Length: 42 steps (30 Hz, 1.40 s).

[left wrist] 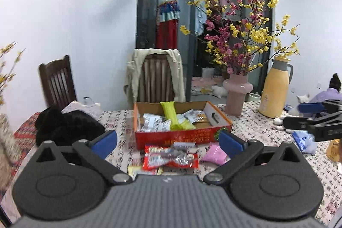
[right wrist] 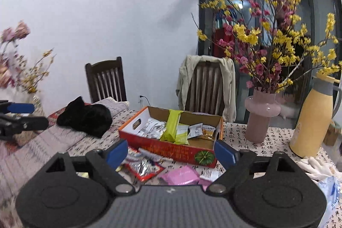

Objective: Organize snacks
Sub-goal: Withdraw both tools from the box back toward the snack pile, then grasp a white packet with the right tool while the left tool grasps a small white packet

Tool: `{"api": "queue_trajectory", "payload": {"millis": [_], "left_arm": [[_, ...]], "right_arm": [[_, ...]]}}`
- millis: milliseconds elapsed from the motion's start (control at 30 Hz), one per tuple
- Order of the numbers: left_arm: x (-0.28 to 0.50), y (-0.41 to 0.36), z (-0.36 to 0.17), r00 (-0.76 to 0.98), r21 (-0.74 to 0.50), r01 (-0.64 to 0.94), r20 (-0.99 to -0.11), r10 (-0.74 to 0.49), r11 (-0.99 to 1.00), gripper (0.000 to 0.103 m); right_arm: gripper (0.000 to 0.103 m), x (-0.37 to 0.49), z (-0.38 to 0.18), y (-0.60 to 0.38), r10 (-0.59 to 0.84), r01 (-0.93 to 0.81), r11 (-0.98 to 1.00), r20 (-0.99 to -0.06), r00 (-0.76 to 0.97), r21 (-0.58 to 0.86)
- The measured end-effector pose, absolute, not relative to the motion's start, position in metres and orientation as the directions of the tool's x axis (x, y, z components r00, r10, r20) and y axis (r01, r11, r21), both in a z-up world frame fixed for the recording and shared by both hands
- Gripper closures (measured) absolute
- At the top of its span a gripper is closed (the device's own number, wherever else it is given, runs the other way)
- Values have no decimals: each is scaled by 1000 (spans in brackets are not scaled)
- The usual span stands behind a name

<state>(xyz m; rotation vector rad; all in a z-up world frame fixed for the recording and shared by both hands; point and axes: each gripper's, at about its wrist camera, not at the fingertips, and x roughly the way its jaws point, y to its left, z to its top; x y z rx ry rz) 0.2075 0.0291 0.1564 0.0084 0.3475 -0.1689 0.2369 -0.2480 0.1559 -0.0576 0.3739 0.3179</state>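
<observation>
A red cardboard box sits mid-table with several snack packets inside, among them a tall green packet and silver packets. In front of the box lie loose red packets and a pink packet. My left gripper is open and empty, above the loose packets. My right gripper is open and empty, in front of the box. The right gripper also shows at the left wrist view's right edge; the left gripper shows at the right wrist view's left edge.
A pink vase of flowers and a yellow thermos stand right of the box. A black garment lies left. Two chairs stand behind the table. A blue-white bag lies at right.
</observation>
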Motion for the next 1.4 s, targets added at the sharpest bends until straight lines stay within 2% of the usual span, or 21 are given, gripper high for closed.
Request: {"api": "queue_trajectory", "payload": {"millis": [100, 200, 367, 467, 667, 900, 1400], "left_arm": [[180, 28, 136, 940, -19, 132, -314, -131, 991, 0], [153, 30, 118, 950, -31, 112, -289, -116, 993, 0], [119, 30, 91, 940, -79, 99, -320, -119, 992, 0], [99, 28, 74, 937, -58, 118, -325, -131, 991, 0], [72, 27, 38, 915, -80, 138, -371, -158, 987, 0], [75, 29, 27, 899, -90, 131, -410, -157, 987, 0], [131, 34, 17, 858, -123, 149, -476, -190, 981, 0]], "right_arm": [[4, 204, 144, -251, 296, -314, 949, -326, 898, -3], [4, 174, 128, -252, 301, -321, 947, -306, 903, -18], [3, 132, 96, -250, 302, -334, 941, -312, 901, -53], [2, 110, 73, -251, 288, -321, 944, -293, 912, -70], [2, 80, 34, -258, 250, -272, 962, -359, 899, -10], [2, 71, 16, -252, 244, -276, 961, -400, 884, -25], [4, 128, 17, -246, 241, -277, 961, -471, 849, -8]]}}
